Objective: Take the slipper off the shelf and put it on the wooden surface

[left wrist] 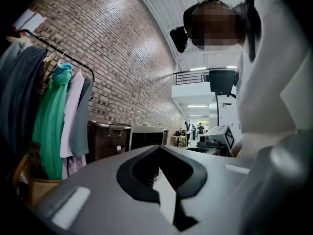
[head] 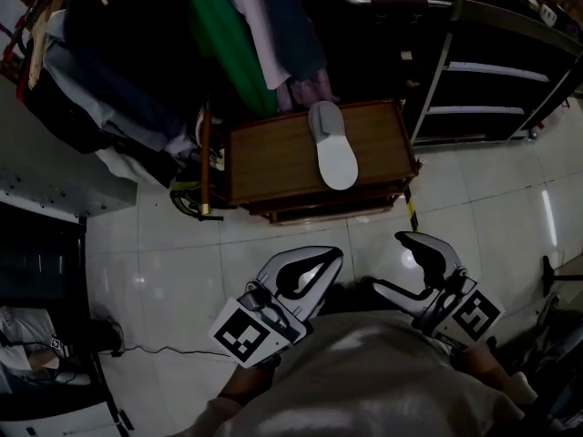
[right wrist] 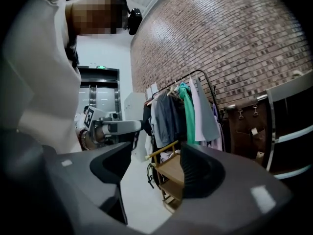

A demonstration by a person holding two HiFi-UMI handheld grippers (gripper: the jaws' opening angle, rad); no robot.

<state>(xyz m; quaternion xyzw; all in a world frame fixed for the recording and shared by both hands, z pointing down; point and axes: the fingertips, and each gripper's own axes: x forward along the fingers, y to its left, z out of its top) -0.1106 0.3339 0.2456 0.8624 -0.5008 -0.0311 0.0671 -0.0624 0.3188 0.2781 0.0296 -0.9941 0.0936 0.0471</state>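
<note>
Head view shows the slipper (head: 332, 144) lying flat on the wooden surface (head: 273, 157), a pale grey, smooth, long oval with its open dark mouth at the far end. It sits toward the right half of the top, at about 12 o'clock from the two grippers. The surface is a brown rectangular top with a raised rim and a lower tier showing under its near edge. The left gripper (head: 335, 255) hangs low over the floor (head: 182, 271), its curved grey jaws brought together at the tips around a dark hollow with nothing in it. The right gripper (head: 390, 262) has its jaws spread apart and empty, and its own view looks through the gap at a wooden frame and hanging clothes. Each gripper carries a marker cube, the left one (head: 246, 332) and the right one (head: 474, 315). At 11 o'clock a crowded clothes rack (head: 137, 53) overhangs the wooden top's far left corner, with a green garment (head: 223, 35) among dark and pale ones. At 2 o'clock stands a dark metal shelf (head: 492, 71) just beside the top's right edge. Glossy white tiles lie open between the grippers and the near edge. A thin cable (head: 155, 349) trails across the floor at 8 o'clock.
</note>
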